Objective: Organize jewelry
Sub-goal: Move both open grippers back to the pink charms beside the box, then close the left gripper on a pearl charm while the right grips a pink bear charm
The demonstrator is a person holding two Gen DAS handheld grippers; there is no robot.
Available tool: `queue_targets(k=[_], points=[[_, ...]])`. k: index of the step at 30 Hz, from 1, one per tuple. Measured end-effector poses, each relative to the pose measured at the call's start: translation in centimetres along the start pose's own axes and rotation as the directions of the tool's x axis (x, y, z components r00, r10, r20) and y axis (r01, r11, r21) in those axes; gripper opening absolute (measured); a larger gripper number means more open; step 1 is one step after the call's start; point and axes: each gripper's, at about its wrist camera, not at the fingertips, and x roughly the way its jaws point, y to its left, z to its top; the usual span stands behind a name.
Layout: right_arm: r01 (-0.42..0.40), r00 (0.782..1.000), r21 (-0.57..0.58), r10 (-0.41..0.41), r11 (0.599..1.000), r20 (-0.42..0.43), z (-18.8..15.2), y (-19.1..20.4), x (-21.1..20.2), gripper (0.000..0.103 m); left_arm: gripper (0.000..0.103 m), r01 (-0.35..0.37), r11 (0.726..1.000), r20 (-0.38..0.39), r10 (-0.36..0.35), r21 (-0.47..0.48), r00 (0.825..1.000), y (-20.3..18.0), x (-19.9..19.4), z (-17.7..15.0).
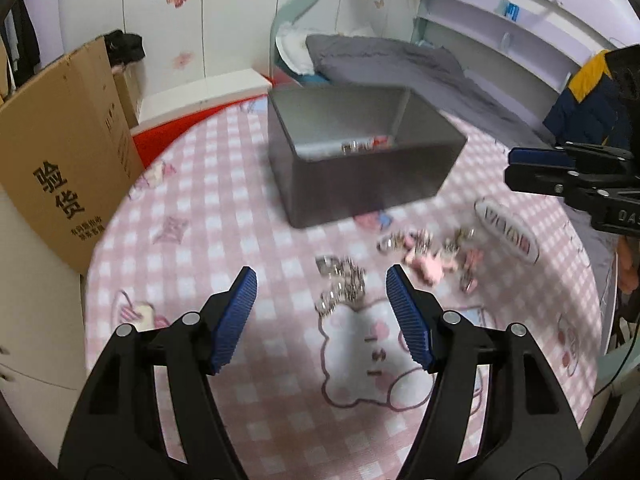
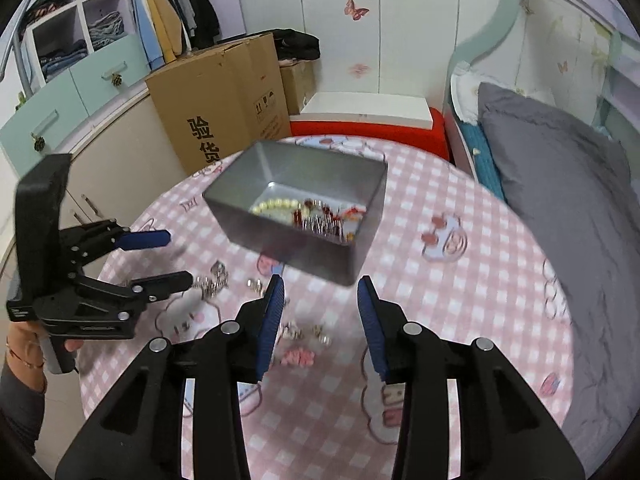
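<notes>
Pink-and-white checked cloth with cartoon prints covered the round table (image 1: 208,216), the largest thing in both views, and beyond it lay a bed with a grey quilt (image 2: 568,184) and a tall brown cardboard box (image 2: 224,100) printed with black characters. Toward the far side of the table sat a grey rectangular metal tin (image 2: 360,216), open at the top, and in it lay a string of pale beads (image 2: 276,204) beside a heap of red and silver jewelry (image 2: 320,218). Nearer the camera, the left gripper (image 1: 320,276), black with ridged blue pads, hung above the cloth with its jaws spread wide and nothing between them. The right gripper (image 2: 320,286), of the same make, also stood parted, though less widely, and it too pinched nothing. Loose on the cloth in front of the tin lay the pieces not yet put away: an oval white hair clip (image 1: 508,236) out toward the right edge in the left wrist view, a scatter of pink trinkets (image 1: 428,264) beside it, and a small tangle of silver rings and chain (image 1: 340,284) just ahead of the left gripper's fingertips. Motion blur softened these small pieces, so their exact shapes could not be told.
</notes>
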Motion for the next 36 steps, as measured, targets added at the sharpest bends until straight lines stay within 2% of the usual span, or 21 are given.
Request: queue_targets(k=[6,9,12,16,21,23,29,31,32,34,36], points=[[0.019,0.999,-0.017,-0.020,1.000,-0.029,-2.8,-0.2,1.1,0.038,0.067,-0.009,1.000,-0.013,0.009,0.011,1.000,-0.4,1.5,-0.8],[0.016,0.999,-0.031,-0.018,0.999,-0.048,-4.0,-0.1,1.9,0.039,0.061,-0.005,1.000,-0.018,0.005,0.028,1.000,-0.7,1.9,-0.9],[0.024,0.998,-0.057,-0.027,0.998,-0.056,-5.0,0.3,2.4,0.040,0.056,-0.034,0.998,-0.017,0.035,0.048,0.999,-1.1,2.3,-0.9],[0.011,0.998,-0.094,-0.017,0.995,-0.061,-5.6,1.2,3.0,0.044,0.032,-0.065,0.996,-0.011,0.066,0.057,0.998,-1.2,2.3,-0.9],[-0.011,0.998,-0.121,0.003,0.993,-0.064,-5.7,2.4,3.7,0.048,0.020,-0.062,0.997,-0.010,0.062,0.037,0.998,-0.6,2.0,-1.0],[-0.007,0.998,-0.138,-0.001,0.990,-0.059,-5.7,2.9,3.9,0.051,0.012,-0.054,0.998,-0.010,0.055,0.035,0.998,-0.6,1.9,-1.1],[0.016,0.999,-0.165,-0.024,0.986,-0.043,-5.4,3.7,4.5,0.054,0.009,-0.019,1.000,-0.006,0.019,0.005,1.000,-0.1,1.4,-1.4],[0.017,0.999,-0.173,-0.024,0.985,-0.041,-5.4,3.8,4.6,0.046,0.009,-0.004,1.000,-0.006,0.004,-0.001,1.000,0.0,1.3,-1.5],[0.017,0.999,-0.179,-0.025,0.984,-0.040,-5.4,3.9,4.6,0.038,0.009,0.002,1.000,-0.005,-0.002,-0.005,1.000,0.0,1.2,-1.5],[0.020,0.999,-0.191,-0.028,0.981,-0.040,-5.4,4.2,4.6,0.030,0.009,0.024,1.000,-0.007,-0.024,-0.019,1.000,0.2,1.1,-1.6],[0.031,0.999,-0.194,-0.039,0.980,-0.038,-5.4,4.3,4.6,0.029,0.009,0.043,0.998,-0.004,-0.043,-0.036,0.999,0.4,0.8,-1.7]])
